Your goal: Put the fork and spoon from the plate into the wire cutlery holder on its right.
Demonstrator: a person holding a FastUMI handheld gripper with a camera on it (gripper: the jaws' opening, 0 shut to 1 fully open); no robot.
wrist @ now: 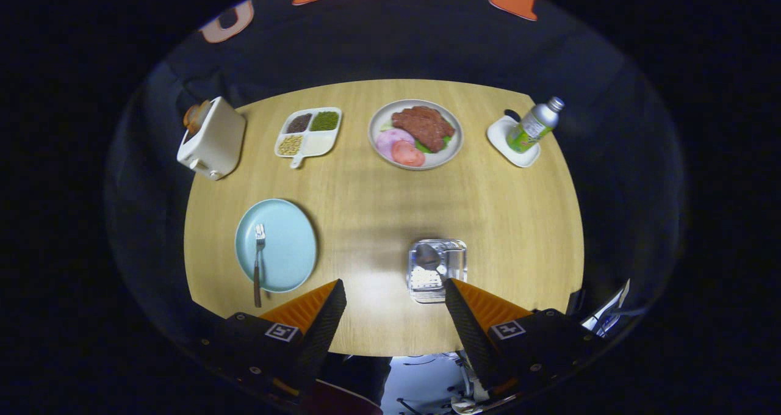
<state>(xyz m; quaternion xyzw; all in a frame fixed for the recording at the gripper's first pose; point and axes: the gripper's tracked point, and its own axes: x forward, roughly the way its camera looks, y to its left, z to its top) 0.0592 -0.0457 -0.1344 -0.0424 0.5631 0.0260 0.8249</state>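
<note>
A light blue plate (287, 244) lies on the wooden table, ahead of my left finger. A fork (259, 262) with a dark handle rests on the plate's left side, its handle hanging over the near rim. To the plate's right stands the wire cutlery holder (437, 270), just ahead of my right finger. A spoon (427, 257) stands in the holder with its bowl up. My gripper (395, 293) hovers open over the table's near edge, its orange fingers (317, 308) wide apart with nothing between them.
Along the far side of the table (378, 195) stand a white toaster (212, 139), a divided tray of beans (308, 133), a plate of meat and vegetables (415, 134) and a bottle (535, 125) on a small white dish (503, 140).
</note>
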